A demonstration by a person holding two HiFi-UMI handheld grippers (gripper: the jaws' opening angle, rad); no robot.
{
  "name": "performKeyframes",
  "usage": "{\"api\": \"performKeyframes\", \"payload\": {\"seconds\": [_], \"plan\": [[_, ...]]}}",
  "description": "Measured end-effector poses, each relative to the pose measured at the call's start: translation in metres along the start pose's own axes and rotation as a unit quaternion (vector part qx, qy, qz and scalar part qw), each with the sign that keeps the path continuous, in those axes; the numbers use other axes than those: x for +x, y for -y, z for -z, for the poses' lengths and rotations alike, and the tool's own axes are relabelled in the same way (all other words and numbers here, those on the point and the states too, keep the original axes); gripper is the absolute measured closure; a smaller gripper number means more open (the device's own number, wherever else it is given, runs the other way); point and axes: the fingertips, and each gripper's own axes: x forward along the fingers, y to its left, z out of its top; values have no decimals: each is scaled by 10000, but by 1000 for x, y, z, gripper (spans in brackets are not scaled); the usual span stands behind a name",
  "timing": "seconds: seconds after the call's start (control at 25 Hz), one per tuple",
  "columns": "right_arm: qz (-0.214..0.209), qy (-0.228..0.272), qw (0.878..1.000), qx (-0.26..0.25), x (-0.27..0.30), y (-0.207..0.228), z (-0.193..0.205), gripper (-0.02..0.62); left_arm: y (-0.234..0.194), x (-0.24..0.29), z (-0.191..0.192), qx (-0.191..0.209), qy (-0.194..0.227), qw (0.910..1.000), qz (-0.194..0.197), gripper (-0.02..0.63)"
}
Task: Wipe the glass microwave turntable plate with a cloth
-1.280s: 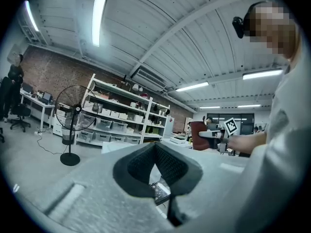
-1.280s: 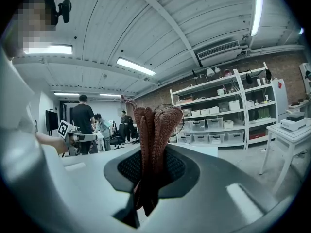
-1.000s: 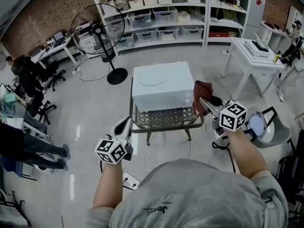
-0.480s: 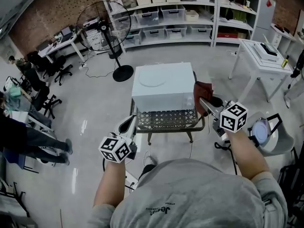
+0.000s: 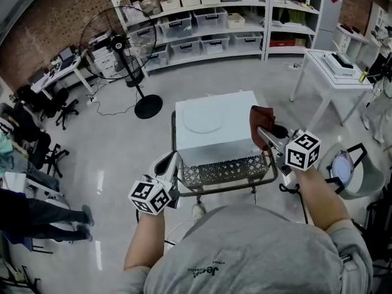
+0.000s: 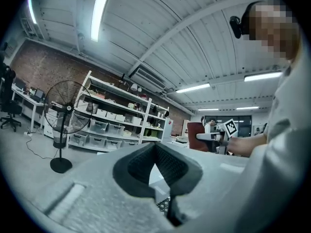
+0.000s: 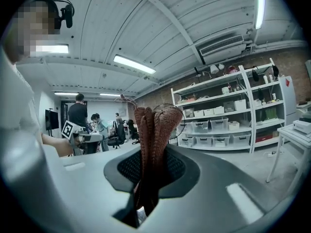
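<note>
Cloth [image 7: 153, 140] (ribbed, rust-brown knit folds)

We see white microwave [image 5: 236, 136] on mesh table [image 5: 223, 170], glass plate [image 5: 202, 120] flat on top. Our left hand-held gripper [image 5: 168, 160] near table's front-left corner; our right hand-held gripper [image 5: 264, 131] clamps reddish cloth [image 5: 261, 116] beside microwave's right edge

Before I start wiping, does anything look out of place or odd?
Only that the glass turntable plate lies flat on top of the white microwave, outside it. Nothing looks spilled, tilted or broken.
</note>
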Motion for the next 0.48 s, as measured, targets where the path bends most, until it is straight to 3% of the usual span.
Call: {"api": "performKeyframes", "payload": {"seconds": [0.48], "plan": [[567, -163, 9981, 155, 155, 26, -27, 529, -150, 85, -42, 8, -370, 9952, 908, 607]]}}
